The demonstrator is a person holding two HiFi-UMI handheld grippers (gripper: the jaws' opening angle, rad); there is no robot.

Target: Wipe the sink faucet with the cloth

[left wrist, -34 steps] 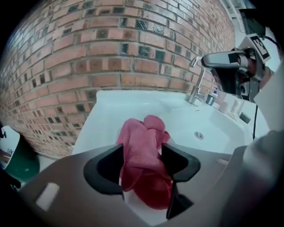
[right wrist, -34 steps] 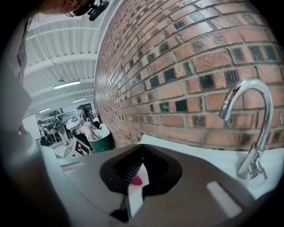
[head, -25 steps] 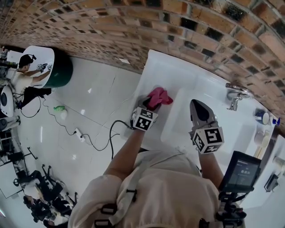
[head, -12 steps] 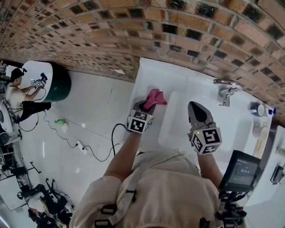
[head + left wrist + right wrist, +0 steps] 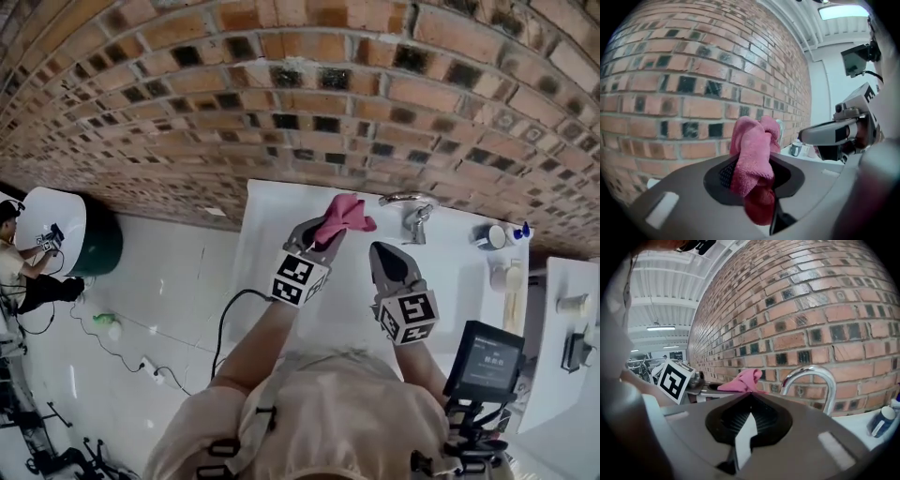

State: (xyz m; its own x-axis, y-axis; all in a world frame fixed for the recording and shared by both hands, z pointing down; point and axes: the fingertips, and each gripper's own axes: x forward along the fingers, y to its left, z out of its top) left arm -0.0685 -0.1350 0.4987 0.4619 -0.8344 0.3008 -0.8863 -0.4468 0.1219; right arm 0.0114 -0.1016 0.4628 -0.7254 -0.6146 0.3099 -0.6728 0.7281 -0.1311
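Observation:
My left gripper [image 5: 325, 228] is shut on a pink cloth [image 5: 346, 215], which bunches out past the jaws and hangs in the air just left of the chrome faucet [image 5: 410, 209]. In the left gripper view the cloth [image 5: 751, 140] fills the gap between the jaws, with the brick wall behind it. My right gripper [image 5: 379, 250] sits beside it over the white sink [image 5: 274, 217], jaws together and holding nothing. From the right gripper view the curved faucet spout [image 5: 812, 374] stands straight ahead of the right gripper [image 5: 750, 397], and the cloth [image 5: 743, 379] is to its left.
A brick wall [image 5: 309, 94] rises right behind the sink. Small bottles and cups [image 5: 489, 236] stand on the counter to the right of the faucet, among them a blue bottle [image 5: 882, 420]. A small screen [image 5: 487, 360] is mounted at lower right. Tiled floor with cables lies to the left.
The left gripper has closed on the pink cloth at the sink's left rim, lifted it and carried it up toward the faucet. The right gripper has also shifted toward the faucet.

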